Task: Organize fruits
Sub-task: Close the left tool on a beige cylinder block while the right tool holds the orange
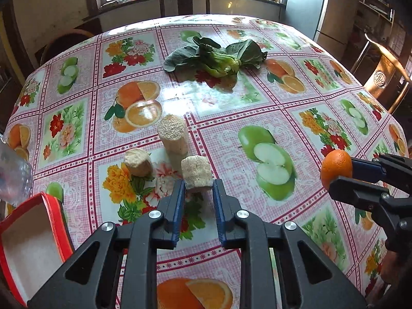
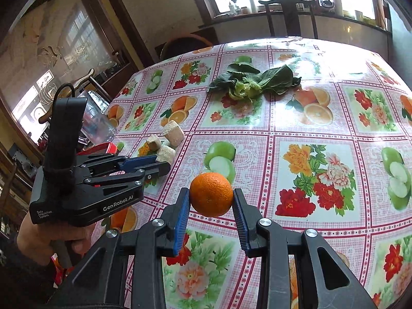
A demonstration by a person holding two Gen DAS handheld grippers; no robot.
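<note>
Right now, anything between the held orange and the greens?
No objects. Between the orange in the right gripper and the greens lies only bare tablecloth, per the right wrist view.

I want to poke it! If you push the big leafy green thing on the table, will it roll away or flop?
The leafy green would probably flop, not roll: its wide leaves lie spread flat on the tablecloth. It looks light and limp, so lifted by one leaf the rest would likely dangle. The shiny cloth might let it slide.
</note>
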